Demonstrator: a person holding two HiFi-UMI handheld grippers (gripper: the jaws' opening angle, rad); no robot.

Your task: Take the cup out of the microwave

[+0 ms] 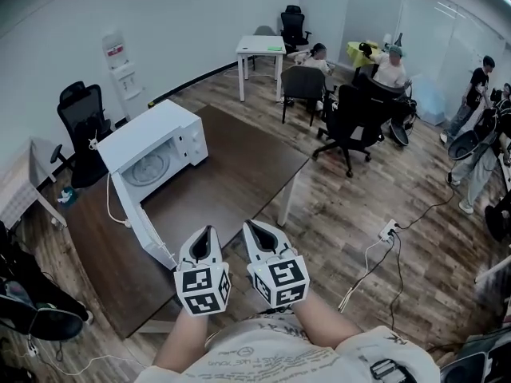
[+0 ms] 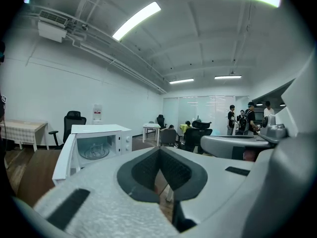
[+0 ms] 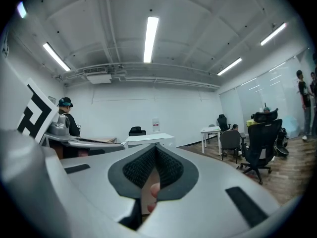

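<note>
Nearest us, at 6 o'clock in the head view, we hold the left claw (image 1: 208,232) and the right claw (image 1: 252,227) side by side, close to our body, with the tips aimed at 12 o'clock. Each is a smooth grey shell with dark ribbed pads (image 2: 143,168). In each gripper view the pads are pressed together at the tip into a narrow V, with nothing between them.

Ahead of them lies the bench (image 1: 239,166), a flat dark-brown top on white legs. At about 10 o'clock from the claws stands the microwave (image 1: 152,130), a white glossy box. Its long axis runs roughly from 8 to 2 o'clock and its mouth faces about 5 o'clock. Its door (image 1: 137,218) is swung wide open and juts toward us over the near-left part of the bench.

Inside we see the round glass turntable (image 1: 148,168). We cannot make out the cup for certain in any view; the left gripper view shows only a faint clear shape over the turntable.

Beyond, on the wood-plank floor (image 1: 351,206), black office chairs (image 1: 351,122) and a small white table (image 1: 260,46) stand at about 1 o'clock, well apart from the bench.
</note>
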